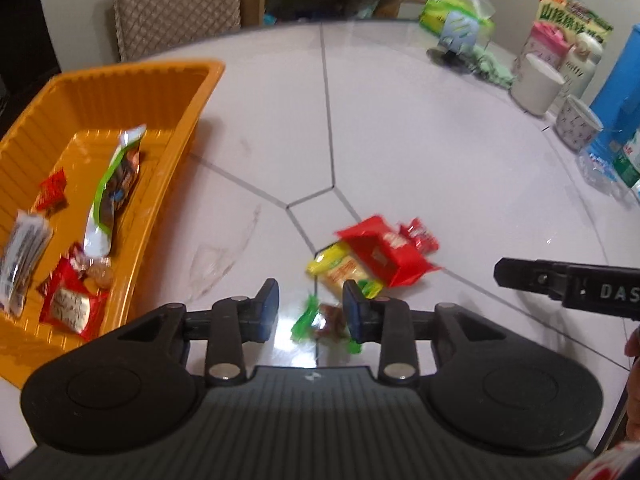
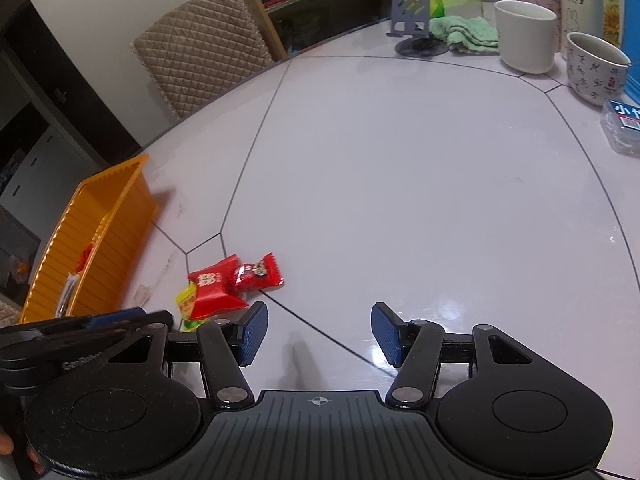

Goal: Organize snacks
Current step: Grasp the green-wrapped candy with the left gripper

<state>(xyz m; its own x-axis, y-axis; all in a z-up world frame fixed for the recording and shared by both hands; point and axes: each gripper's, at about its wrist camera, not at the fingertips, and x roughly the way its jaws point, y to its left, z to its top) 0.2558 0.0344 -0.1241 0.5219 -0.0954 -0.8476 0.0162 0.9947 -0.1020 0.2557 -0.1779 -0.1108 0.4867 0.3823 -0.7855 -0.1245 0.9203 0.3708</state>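
Observation:
An orange basket [image 1: 192, 108] at the left holds several snack packets, among them a green-and-white one [image 1: 114, 188]. It also shows in the right wrist view [image 2: 116, 208]. On the white table lies a small pile: a red packet [image 1: 384, 252], a smaller red packet [image 1: 420, 234], a yellow packet [image 1: 340, 270] and a green-wrapped candy [image 1: 320, 318]. My left gripper [image 1: 311, 308] is open and empty, just above the candy. My right gripper [image 2: 318, 332] is open and empty, to the right of the pile [image 2: 214, 288].
At the table's far right stand a white cup [image 2: 526, 36], a patterned mug [image 2: 596, 68], a green cloth [image 2: 472, 34], a phone stand [image 2: 412, 20], a tissue pack [image 1: 456, 10] and a blue box [image 1: 620, 84]. A quilted chair [image 2: 200, 64] is behind the table.

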